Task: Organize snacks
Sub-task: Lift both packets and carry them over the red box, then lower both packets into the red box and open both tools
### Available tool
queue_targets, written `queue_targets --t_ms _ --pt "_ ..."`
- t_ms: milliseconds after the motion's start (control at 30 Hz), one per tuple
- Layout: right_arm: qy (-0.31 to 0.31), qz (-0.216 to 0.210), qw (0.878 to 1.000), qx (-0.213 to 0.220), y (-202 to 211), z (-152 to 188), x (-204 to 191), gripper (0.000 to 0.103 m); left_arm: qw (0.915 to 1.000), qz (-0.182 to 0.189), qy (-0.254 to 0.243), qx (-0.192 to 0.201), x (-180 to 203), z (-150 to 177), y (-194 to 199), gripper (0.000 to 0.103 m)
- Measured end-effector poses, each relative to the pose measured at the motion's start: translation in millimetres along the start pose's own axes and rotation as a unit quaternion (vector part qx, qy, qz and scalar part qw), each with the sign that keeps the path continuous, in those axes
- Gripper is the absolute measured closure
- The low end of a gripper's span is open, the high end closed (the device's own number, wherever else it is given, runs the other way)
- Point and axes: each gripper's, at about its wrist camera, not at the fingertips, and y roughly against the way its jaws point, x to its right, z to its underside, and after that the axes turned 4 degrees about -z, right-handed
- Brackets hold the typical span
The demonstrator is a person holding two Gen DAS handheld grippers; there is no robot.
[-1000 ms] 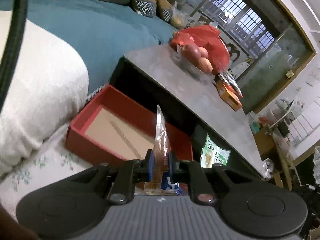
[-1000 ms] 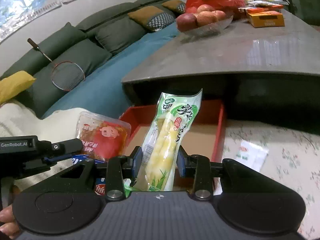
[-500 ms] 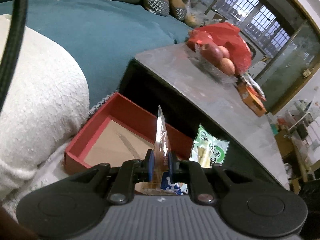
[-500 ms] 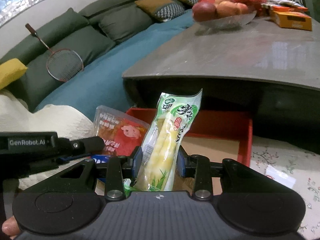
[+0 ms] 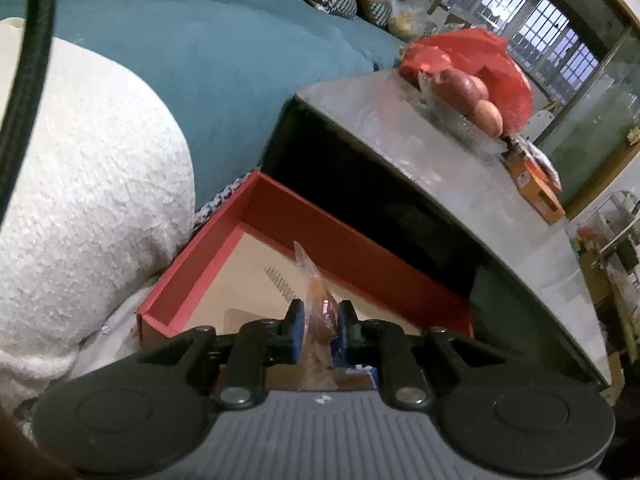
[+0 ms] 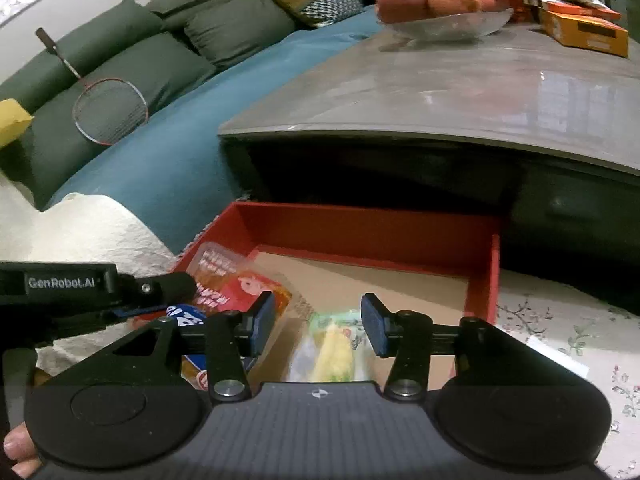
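A red box (image 5: 360, 248) with a brown floor sits on the floor in front of a low table. My left gripper (image 5: 319, 320) hangs over the box's near edge. It is shut on a red snack packet (image 5: 310, 276), which shows edge-on here. The right wrist view shows that gripper (image 6: 160, 292) from the side, with the packet's (image 6: 240, 284) printed face over the box's (image 6: 360, 228) left corner. My right gripper (image 6: 318, 320) is opening. The green corn packet (image 6: 334, 348) lies blurred in the box below the jaws, and neither pad touches it.
The grey low table (image 6: 440, 92) overhangs the box and carries a fruit bowl (image 6: 440, 20) and an orange carton (image 6: 580, 32). A white blanket (image 5: 80, 200) bulges left of the box. A white packet (image 6: 556, 360) lies on the floral mat to the right.
The right jaws have spread and the corn packet has dropped from them into the box. Both grippers have come lower and closer to the box. The left still holds its packet.
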Motion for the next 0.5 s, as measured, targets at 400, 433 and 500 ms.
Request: queue_targets --t_ms 400,433,500 --pt "-0.001 0.002 1.0 -0.013 11.0 13.2 7.8 0.041 0.9987 -0.04 -0.032 0.004 -4.5 4.4 -1.2 0.081" --pt "-0.007 0.0 1.0 -0.021 9.4 15.5 9.1 0.042 0.9983 -0.044 -0.037 -0.004 -3.9 6.4 -4.1 0.081" --pt "-0.016 -0.008 0.999 -0.031 8.3 19.9 10.3 0.042 0.9968 -0.054 -0.058 -0.015 -1.4 12.7 -8.7 0.081"
